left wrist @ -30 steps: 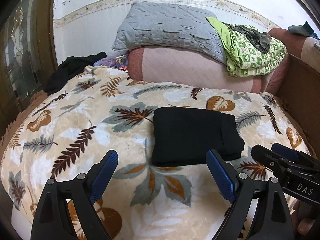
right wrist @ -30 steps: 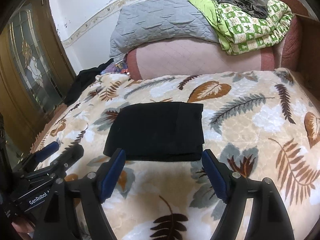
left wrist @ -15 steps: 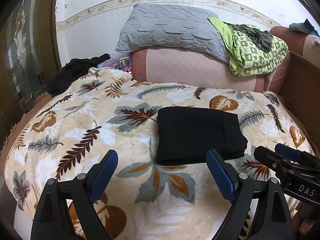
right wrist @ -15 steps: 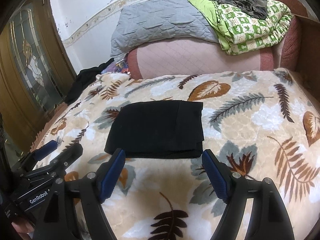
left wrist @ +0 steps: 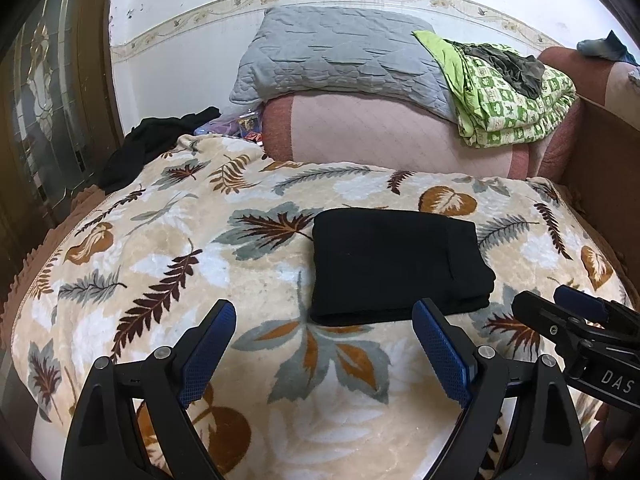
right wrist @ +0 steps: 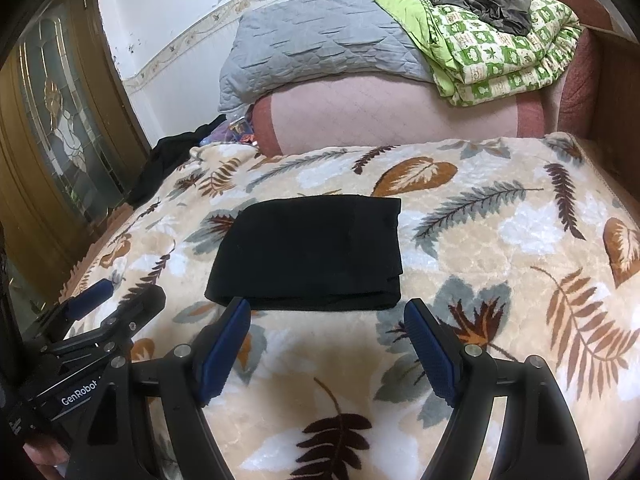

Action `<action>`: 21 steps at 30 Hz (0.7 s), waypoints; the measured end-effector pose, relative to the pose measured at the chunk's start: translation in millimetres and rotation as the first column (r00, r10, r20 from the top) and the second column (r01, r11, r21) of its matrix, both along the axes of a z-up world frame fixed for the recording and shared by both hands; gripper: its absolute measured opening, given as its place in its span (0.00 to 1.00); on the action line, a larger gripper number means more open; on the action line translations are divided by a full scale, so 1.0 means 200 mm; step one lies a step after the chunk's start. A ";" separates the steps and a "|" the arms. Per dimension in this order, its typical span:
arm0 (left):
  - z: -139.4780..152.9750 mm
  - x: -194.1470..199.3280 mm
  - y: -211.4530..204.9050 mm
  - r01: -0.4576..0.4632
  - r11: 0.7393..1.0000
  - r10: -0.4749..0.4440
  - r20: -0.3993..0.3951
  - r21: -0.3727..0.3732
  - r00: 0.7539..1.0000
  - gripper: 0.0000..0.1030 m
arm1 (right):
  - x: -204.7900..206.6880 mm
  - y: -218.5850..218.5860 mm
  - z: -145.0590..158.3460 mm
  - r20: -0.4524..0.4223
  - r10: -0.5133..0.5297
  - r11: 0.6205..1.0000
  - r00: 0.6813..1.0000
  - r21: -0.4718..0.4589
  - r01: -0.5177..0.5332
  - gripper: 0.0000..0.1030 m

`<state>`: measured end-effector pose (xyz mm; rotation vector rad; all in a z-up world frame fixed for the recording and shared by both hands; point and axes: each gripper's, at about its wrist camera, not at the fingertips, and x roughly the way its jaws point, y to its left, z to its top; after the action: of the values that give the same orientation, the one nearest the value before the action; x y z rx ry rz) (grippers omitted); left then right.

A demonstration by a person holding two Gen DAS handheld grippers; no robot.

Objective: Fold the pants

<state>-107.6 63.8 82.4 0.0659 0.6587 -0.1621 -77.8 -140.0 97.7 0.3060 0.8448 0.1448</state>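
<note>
The black pants [left wrist: 394,266] are lying folded into a compact rectangle on the bed, resting flat on the leaf-patterned blanket [left wrist: 192,264] roughly in its middle, with stacked layers showing along the near and right-hand edges. No box, basket or other container is showing in either view, so nothing is sitting inside anything; the only stacking is beyond the pants, where a grey quilted blanket [left wrist: 340,54] is lying on top of a pink bolster [left wrist: 392,136], and a green patterned quilt [left wrist: 508,100] is resting on the bolster's right end with a dark garment bunched on it. To the far left of the pants, a black piece of clothing [left wrist: 160,144] is lying crumpled at the blanket's edge, beside a wooden door with a glass panel [right wrist: 60,128]. The left gripper [left wrist: 323,318] is hovering just short of the near edge of the pants, its jaws standing wide apart with nothing between them and its blue pads touching neither the cloth nor the blanket as far as the view shows. The right gripper [right wrist: 326,318] is hanging in much the same place relative to the pants, its jaws likewise spread wide and empty, the pads framing the near edge of the folded pants without pressing on it. Each gripper is appearing at the edge of the other's view, both sitting side by side on the near side of the pants.
</note>
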 end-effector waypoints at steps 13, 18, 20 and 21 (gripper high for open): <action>-0.01 -0.02 0.00 0.009 1.000 -0.009 -0.010 0.000 1.000 0.88 | -0.03 -0.02 -0.03 -0.014 -0.009 1.000 1.000 0.005 0.010 0.78; -0.01 -0.02 0.00 0.009 1.000 -0.009 -0.010 0.001 1.000 0.88 | -0.03 -0.03 -0.03 -0.014 -0.010 1.000 1.000 0.005 0.010 0.79; -0.01 -0.02 0.00 0.009 1.000 -0.009 -0.009 0.001 1.000 0.88 | -0.03 -0.02 -0.03 -0.015 -0.010 1.000 1.000 0.006 0.010 0.79; -0.01 -0.02 0.00 0.009 1.000 -0.009 -0.010 0.002 1.000 0.88 | -0.03 -0.03 -0.03 -0.015 -0.010 1.000 1.000 0.006 0.010 0.79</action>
<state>-111.5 63.1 80.1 0.0699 0.6681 -0.1708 -83.9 -145.2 91.3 0.3176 0.8580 0.1359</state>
